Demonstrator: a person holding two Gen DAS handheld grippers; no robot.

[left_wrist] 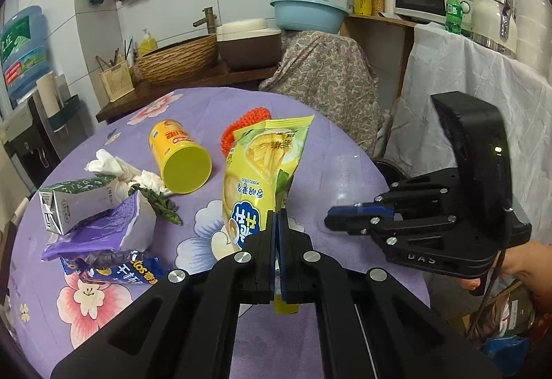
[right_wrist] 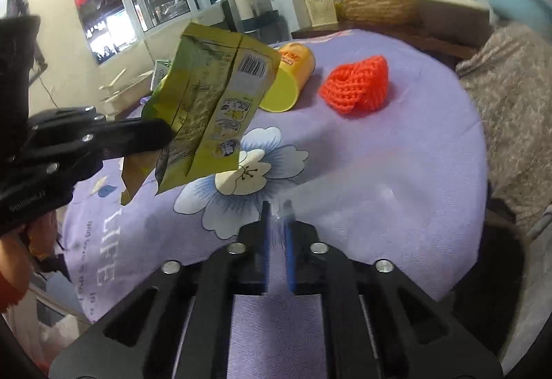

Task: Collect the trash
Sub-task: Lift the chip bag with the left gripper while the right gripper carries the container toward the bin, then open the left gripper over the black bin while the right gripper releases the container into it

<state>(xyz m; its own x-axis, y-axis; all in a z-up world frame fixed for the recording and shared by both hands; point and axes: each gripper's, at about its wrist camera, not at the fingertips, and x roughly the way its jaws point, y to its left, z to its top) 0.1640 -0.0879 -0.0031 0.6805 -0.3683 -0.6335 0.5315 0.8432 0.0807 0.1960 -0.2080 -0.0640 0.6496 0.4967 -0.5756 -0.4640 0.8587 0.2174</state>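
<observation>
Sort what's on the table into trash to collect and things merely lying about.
Trash: yellow snack bag held in the left tool; yellow can; crumpled tissues; milk carton; purple and blue wrappers.

Lying about: orange knitted pad; floral tablecloth.

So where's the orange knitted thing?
The orange knitted thing lies on the purple tablecloth, right of the tipped yellow can in the right wrist view. In the left wrist view it peeks out behind the held chip bag.
</observation>
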